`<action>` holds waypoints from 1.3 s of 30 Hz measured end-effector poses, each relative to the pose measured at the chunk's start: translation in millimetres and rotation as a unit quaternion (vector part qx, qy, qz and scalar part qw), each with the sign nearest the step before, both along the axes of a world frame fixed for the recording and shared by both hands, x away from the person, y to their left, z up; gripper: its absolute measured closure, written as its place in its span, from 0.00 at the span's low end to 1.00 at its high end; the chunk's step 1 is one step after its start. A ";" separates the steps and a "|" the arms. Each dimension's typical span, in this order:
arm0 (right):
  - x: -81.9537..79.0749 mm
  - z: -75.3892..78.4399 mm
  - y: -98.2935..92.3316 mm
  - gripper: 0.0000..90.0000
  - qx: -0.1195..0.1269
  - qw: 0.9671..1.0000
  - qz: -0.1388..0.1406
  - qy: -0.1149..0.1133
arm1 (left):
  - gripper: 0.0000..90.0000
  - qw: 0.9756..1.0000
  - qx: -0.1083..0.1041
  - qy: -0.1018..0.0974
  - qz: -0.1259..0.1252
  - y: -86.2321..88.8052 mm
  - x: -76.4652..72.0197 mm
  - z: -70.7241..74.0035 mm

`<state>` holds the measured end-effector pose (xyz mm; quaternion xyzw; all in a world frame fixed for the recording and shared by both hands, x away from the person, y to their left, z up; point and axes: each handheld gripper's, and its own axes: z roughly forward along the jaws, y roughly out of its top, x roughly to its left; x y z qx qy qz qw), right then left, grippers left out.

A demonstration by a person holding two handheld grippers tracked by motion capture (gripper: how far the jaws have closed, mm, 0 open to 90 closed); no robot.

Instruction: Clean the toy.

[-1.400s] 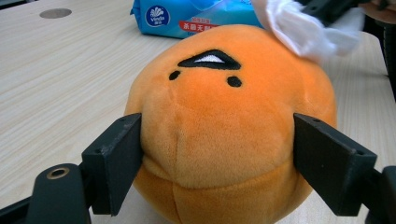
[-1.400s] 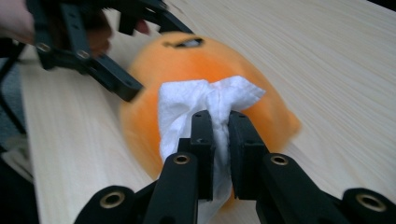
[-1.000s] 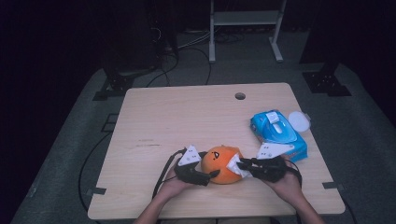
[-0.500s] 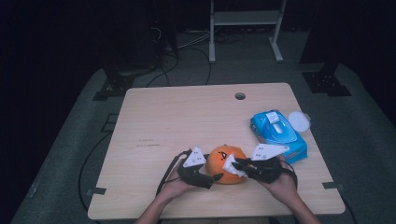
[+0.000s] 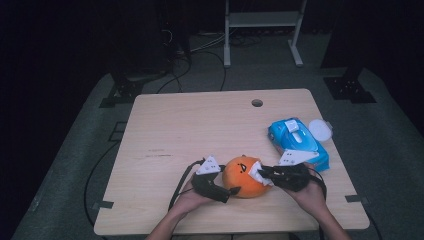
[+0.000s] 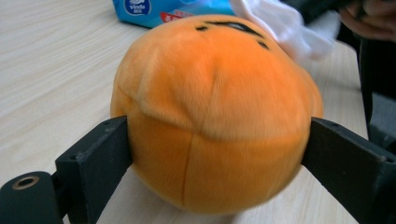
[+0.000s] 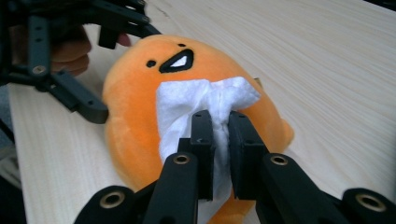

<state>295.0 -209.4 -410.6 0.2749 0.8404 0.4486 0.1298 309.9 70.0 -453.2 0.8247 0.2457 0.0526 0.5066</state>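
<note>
- Left gripper (image 5: 227,192): jaws set wide on either flank of the orange plush toy (image 5: 245,176); they have just been opening, and in the left gripper view the toy fills the gap with both jaws at its sides; contact appears to remain, though firm pressure cannot be confirmed
- Right gripper (image 7: 220,122): jaws clamped tight on a white tissue (image 7: 198,100), bunched between the pads
- Tissue: pressed against the toy's face, just below the mouth, directly ahead of the right jaws
- Toy: resting on the wooden table (image 5: 200,125), between the two grippers
- Blue wipes pack (image 5: 298,142): beyond the right gripper, just behind it; a white round lid (image 5: 320,129) lies beside the pack
</note>
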 end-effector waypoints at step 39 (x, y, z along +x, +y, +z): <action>-9.2 17.0 9.6 0.90 -0.012 0.999 -0.005 -0.036 | 0.10 0.998 0.006 -0.064 -0.025 -16.2 -15.4 8.5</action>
